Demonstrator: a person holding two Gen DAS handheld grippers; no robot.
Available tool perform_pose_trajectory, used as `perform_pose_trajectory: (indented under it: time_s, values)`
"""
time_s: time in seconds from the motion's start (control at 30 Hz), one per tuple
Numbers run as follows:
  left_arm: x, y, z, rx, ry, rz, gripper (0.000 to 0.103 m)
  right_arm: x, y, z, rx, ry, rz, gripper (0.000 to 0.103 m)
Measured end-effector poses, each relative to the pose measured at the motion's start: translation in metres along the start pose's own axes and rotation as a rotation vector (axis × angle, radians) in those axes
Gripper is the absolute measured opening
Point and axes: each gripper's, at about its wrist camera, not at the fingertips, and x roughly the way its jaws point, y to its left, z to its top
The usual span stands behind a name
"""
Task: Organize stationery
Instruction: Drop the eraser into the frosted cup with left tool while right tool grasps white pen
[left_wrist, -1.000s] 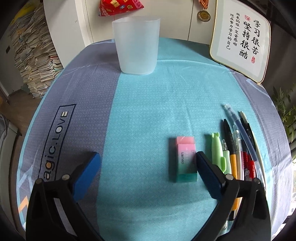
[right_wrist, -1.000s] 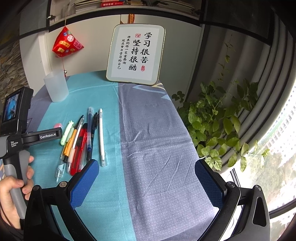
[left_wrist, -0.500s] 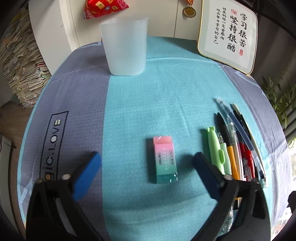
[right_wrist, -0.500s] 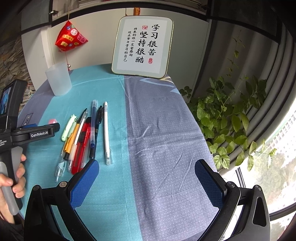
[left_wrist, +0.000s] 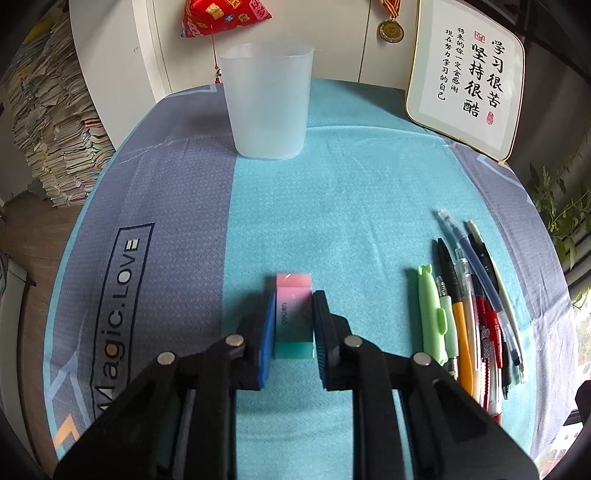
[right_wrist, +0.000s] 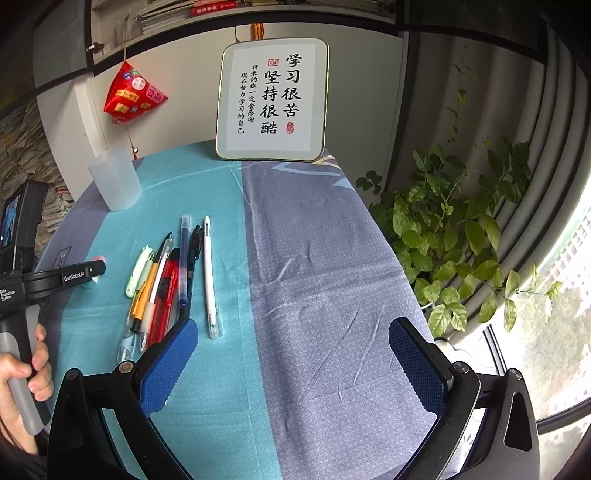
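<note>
A framed calligraphy sign (right_wrist: 272, 100) stands top centre; a leafy plant (right_wrist: 450, 229) fills the right; a red pouch (right_wrist: 131, 92) hangs upper left.

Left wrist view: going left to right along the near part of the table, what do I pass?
Printed "Magic.LOVE" lettering on the cloth → left gripper, jaws closing with the eraser between the pads → green pen → orange pen → red pens.

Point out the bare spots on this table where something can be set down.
Free: the grey cloth right of the white pen, up to the framed sign; the teal strip between cup and eraser. Crowded: the row of pens.
</note>
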Motion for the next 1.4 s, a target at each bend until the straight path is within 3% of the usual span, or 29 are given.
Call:
perform_pose_trajectory:
  time_s: [0.27, 0.47, 0.67, 0.83, 0.9, 0.97, 1.0, 1.13, 1.2, 1.27, 1.33, 1.4]
  values:
    - [-0.015, 0.001, -0.008, -0.009, -0.013, -0.037, 0.017, -0.001, 0.005, 0.003, -0.027, -0.008, -0.008, 0.103]
    - [-0.037, 0.008, -0.012, 0.003, -0.059, -0.037, 0.017, 0.013, 0.016, 0.008, -0.067, 0.017, 0.066, 0.101]
    - [-0.051, 0.022, -0.023, 0.003, -0.089, -0.021, 0.017, 0.049, 0.029, 0.023, -0.107, 0.114, 0.093, 0.071]
    - [-0.053, 0.029, -0.032, 0.012, -0.087, -0.03, 0.018, 0.075, 0.037, 0.034, -0.116, 0.162, 0.155, 0.069]
    - [-0.053, 0.029, -0.034, 0.021, -0.086, -0.03, 0.018, 0.083, 0.042, 0.037, -0.125, 0.175, 0.149, 0.063]
    - [-0.051, 0.03, -0.035, 0.027, -0.085, -0.032, 0.018, 0.092, 0.049, 0.037, -0.152, 0.196, 0.102, 0.045]
    - [-0.05, 0.031, -0.035, 0.027, -0.082, -0.035, 0.018, 0.095, 0.051, 0.036, -0.16, 0.201, 0.092, 0.044]
    - [-0.047, 0.033, -0.035, 0.023, -0.071, -0.049, 0.018, 0.097, 0.051, 0.039, -0.136, 0.184, 0.108, 0.043]
    - [-0.046, 0.034, -0.036, 0.016, -0.065, -0.06, 0.018, 0.098, 0.059, 0.038, -0.173, 0.167, 0.093, 0.038]
    - [-0.045, 0.036, -0.037, 0.01, -0.059, -0.066, 0.018, 0.096, 0.065, 0.037, -0.194, 0.164, 0.107, 0.021]
    - [-0.045, 0.037, -0.037, 0.008, -0.058, -0.063, 0.018, 0.096, 0.07, 0.037, -0.201, 0.158, 0.115, 0.011]
    - [-0.046, 0.037, -0.037, 0.012, -0.06, -0.065, 0.018, 0.096, 0.072, 0.035, -0.197, 0.147, 0.109, 0.008]
